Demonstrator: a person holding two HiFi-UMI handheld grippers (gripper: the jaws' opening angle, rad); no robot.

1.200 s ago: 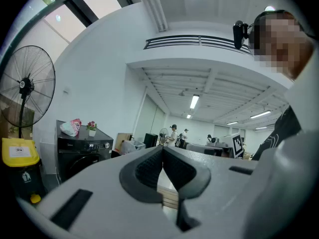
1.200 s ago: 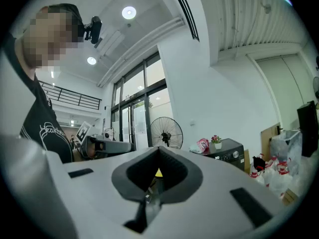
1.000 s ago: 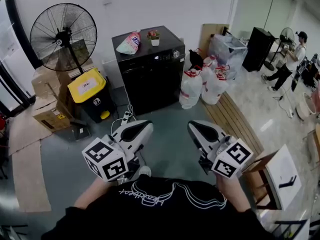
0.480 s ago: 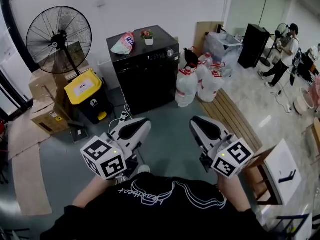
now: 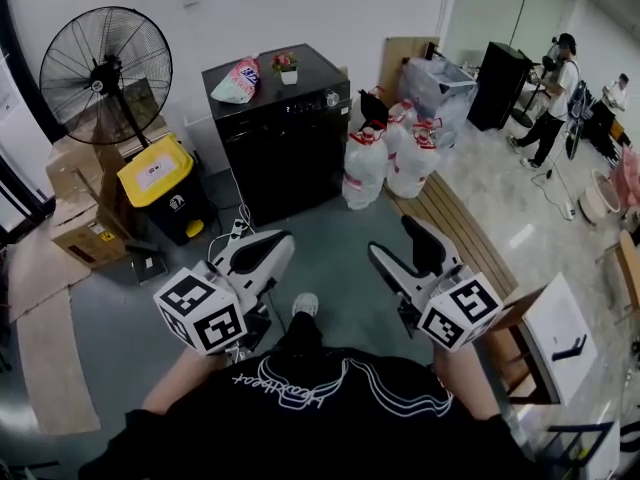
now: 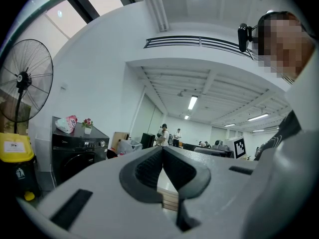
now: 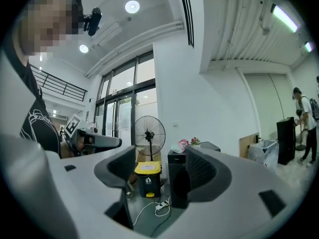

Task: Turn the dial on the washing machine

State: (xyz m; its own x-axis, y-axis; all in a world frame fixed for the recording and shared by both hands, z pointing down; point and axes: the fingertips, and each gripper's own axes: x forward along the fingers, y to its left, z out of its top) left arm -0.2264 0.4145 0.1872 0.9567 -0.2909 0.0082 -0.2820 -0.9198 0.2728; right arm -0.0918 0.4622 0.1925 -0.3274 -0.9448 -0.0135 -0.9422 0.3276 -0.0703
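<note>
The black washing machine (image 5: 285,143) stands against the far wall, with a silver dial (image 5: 332,99) at the right end of its control strip. A detergent bag (image 5: 238,80) and a small potted plant (image 5: 287,67) sit on its top. Both grippers are held low in front of the person, well short of the machine. My left gripper (image 5: 283,240) is shut and empty, and its own view shows the machine (image 6: 75,156) and dial (image 6: 102,143) far off. The jaws of my right gripper (image 5: 392,236) are opening with nothing between them, and the machine (image 7: 175,171) shows through their gap.
A tall pedestal fan (image 5: 105,73), a yellow-lidded bin (image 5: 155,173) and cardboard boxes (image 5: 85,228) stand left of the machine. Several water jugs (image 5: 365,168) and a wooden slatted bench (image 5: 460,228) lie to its right. A power strip (image 5: 238,230) lies on the floor. People (image 5: 555,88) stand far right.
The right gripper's jaws have gone from shut to spread apart. The head view has shifted, so the machine sits slightly further left. A foot now shows between the grippers.
</note>
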